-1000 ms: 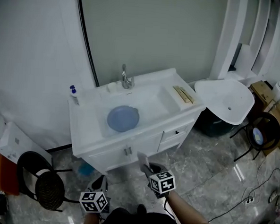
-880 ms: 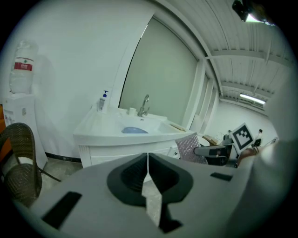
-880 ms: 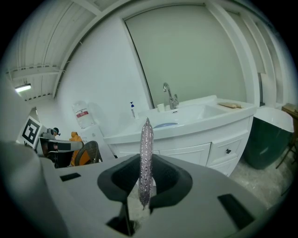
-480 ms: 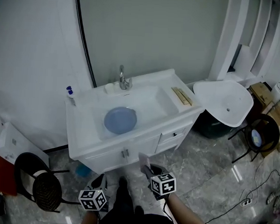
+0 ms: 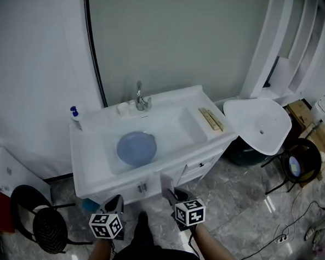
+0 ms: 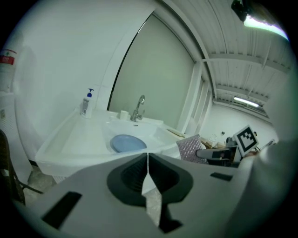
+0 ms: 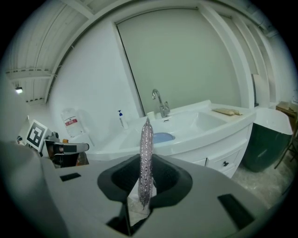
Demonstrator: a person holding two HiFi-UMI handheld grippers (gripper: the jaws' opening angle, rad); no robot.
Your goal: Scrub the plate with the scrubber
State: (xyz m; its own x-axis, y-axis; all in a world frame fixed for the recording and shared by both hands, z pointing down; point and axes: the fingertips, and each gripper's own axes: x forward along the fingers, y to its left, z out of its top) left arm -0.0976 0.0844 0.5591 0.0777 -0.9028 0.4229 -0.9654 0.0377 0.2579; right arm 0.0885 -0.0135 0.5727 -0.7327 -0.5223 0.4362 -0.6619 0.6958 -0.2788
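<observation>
1. Against the head view of a second ago, both grippers are seen closer to the white vanity (image 5: 88, 169). Its front edge now lies just ahead of their tips.
2. The left gripper (image 5: 115, 202) is shut with nothing between its jaws. In its own view the two pads (image 6: 139, 172) are pressed together along a thin seam.
3. The right gripper (image 5: 168, 186) is clamped on the scrubber (image 5: 166, 183). The glittery silver pad (image 7: 146, 153) is held edge-on and stands up above the jaws. From the left gripper view its flat face (image 6: 190, 148) is seen to the right.
4. The plate (image 5: 136, 148) has not been shifted. It lies flat in the basin, ahead of both grippers and apart from them, slightly left of the scrubber's line (image 7: 163, 137).
5. Beyond the plate, the faucet (image 5: 140, 97) stands at the back rim, and a pump bottle (image 5: 74, 116) stands at the far left corner.
6. The arms are cut off at the lower edge of the head view, and the left gripper's jaws are largely hidden there behind its marker cube (image 5: 106, 226).
7. A tan object (image 5: 211, 119) on the right ledge cannot be identified.
8. The lower part of the scrubber is hidden between the right gripper's pads.
</observation>
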